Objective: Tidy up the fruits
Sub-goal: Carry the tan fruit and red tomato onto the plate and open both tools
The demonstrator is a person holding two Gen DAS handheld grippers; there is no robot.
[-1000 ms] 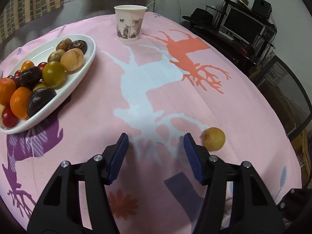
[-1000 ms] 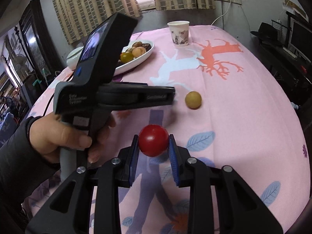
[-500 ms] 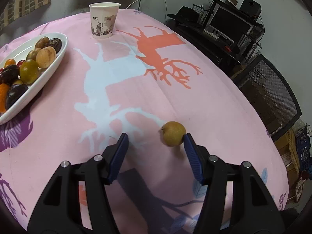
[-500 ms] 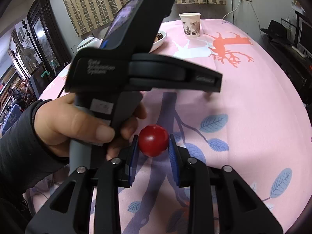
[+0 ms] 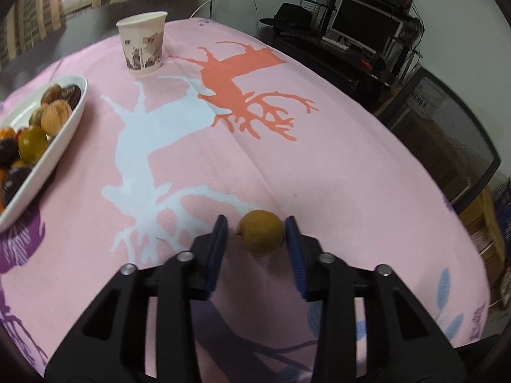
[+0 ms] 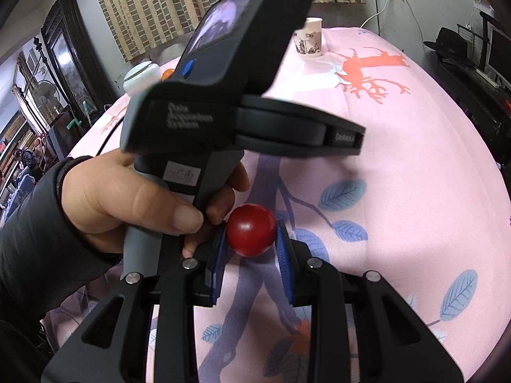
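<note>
A small yellow-brown fruit (image 5: pixel 261 236) lies on the pink tablecloth (image 5: pixel 319 159). My left gripper (image 5: pixel 256 234) is open, with one finger on each side of this fruit; a small gap shows on the left side. A white oval dish (image 5: pixel 68 121) with several fruits stands at the far left. My right gripper (image 6: pixel 250 234) is shut on a red round fruit (image 6: pixel 251 234) and holds it above the cloth. The left gripper's body and the hand holding it (image 6: pixel 134 198) fill the left and middle of the right wrist view and hide the yellow fruit there.
A paper cup (image 5: pixel 142 45) stands at the far side of the table, also in the right wrist view (image 6: pixel 309 41). A white lidded jar (image 6: pixel 140 75) stands far left. A mesh chair (image 5: pixel 447 146) and a shelf with a monitor (image 5: pixel 364 28) are beyond the right edge.
My left gripper has swung right and forward until the yellow fruit sits between its fingers, and the fingers have narrowed around it. My right gripper keeps hold of the red fruit.
</note>
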